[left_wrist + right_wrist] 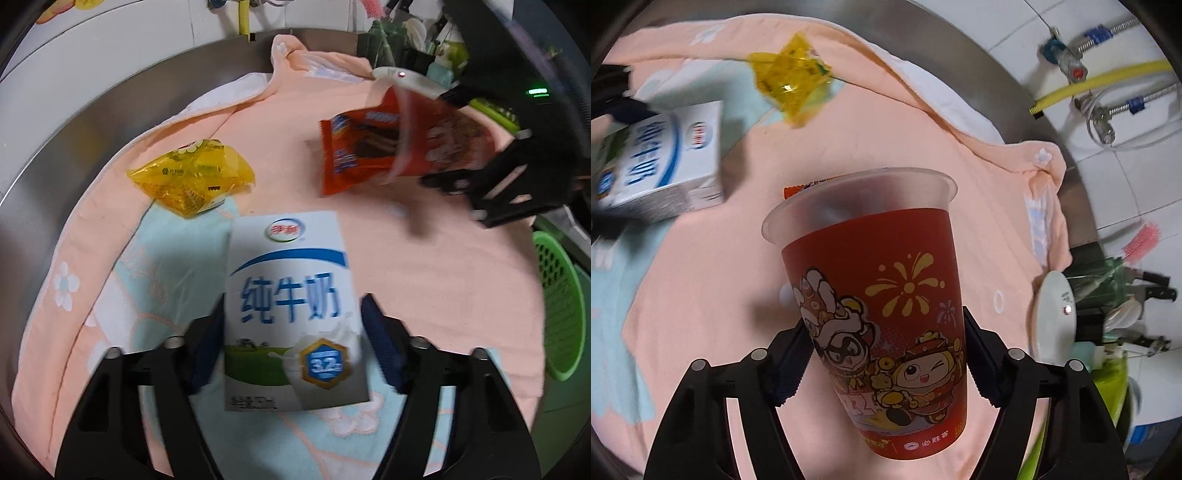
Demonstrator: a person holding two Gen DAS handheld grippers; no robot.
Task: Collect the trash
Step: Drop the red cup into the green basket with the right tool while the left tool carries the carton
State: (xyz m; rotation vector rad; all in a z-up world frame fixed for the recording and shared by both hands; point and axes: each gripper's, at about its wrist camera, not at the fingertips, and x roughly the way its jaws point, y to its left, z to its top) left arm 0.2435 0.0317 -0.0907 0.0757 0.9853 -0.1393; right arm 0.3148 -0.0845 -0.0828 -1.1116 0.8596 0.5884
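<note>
Resting on a peach floral towel (424, 266), the white-and-blue milk carton (291, 306) is clamped by the left gripper (293, 347). Beyond the carton: crumpled yellow wrapper (192, 177), open towel between. Right gripper (886, 354), half closed, grips a red printed plastic cup (886, 314). Only the left view shows the orange snack packet (354, 151) behind the cup and a green basket (557, 306) at the towel's edge.

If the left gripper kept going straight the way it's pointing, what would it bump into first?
Beyond the milk carton that the left gripper already grips, probably the peach towel just past the carton's top. Depth is hard to judge here.
</note>
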